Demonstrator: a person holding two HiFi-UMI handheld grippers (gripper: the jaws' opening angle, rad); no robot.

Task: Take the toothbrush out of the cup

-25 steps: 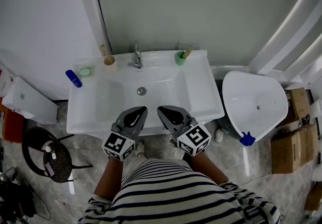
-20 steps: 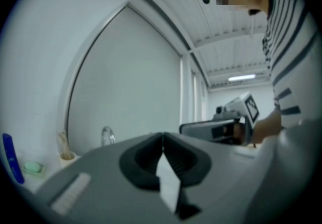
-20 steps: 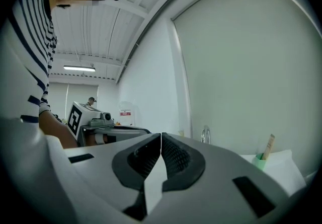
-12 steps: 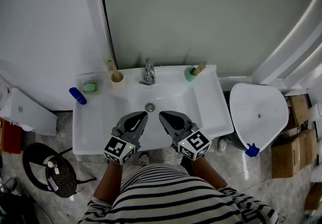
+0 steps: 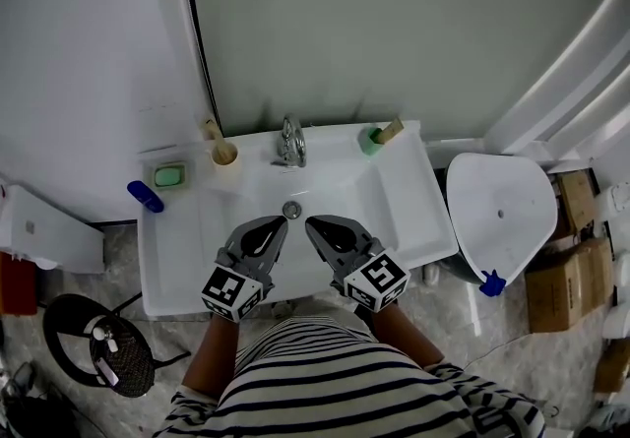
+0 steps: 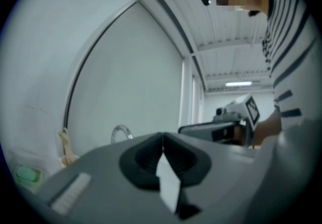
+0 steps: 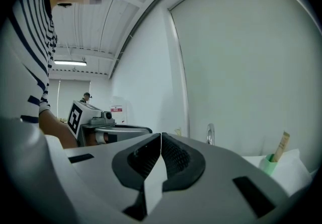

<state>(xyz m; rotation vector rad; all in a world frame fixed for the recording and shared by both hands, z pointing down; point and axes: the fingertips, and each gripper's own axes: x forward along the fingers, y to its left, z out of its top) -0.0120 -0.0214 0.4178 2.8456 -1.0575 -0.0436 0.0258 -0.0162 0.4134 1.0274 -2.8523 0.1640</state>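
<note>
Two cups stand at the back of the white sink (image 5: pixel 406 215). A beige cup (image 5: pixel 224 153) left of the faucet holds a pale toothbrush (image 5: pixel 210 129) (image 6: pixel 64 143). A green cup (image 5: pixel 372 141) (image 7: pixel 270 164) right of the faucet holds a wooden-handled toothbrush (image 5: pixel 392 129) (image 7: pixel 282 145). My left gripper (image 5: pixel 276 221) (image 6: pixel 162 135) and right gripper (image 5: pixel 313 222) (image 7: pixel 161 135) hover side by side over the basin's front half, just short of the drain (image 5: pixel 291 210). Both are shut and empty, well short of either cup.
The chrome faucet (image 5: pixel 291 141) rises between the cups. A green soap dish (image 5: pixel 169 175) and a blue object (image 5: pixel 145 196) lie at the sink's left end. A white toilet lid (image 5: pixel 497 205) stands right of the sink, a black stool (image 5: pixel 103 347) at the lower left.
Both grippers have moved forward together from the sink's front edge to over the basin, nearer the drain. Their jaws stayed shut.
</note>
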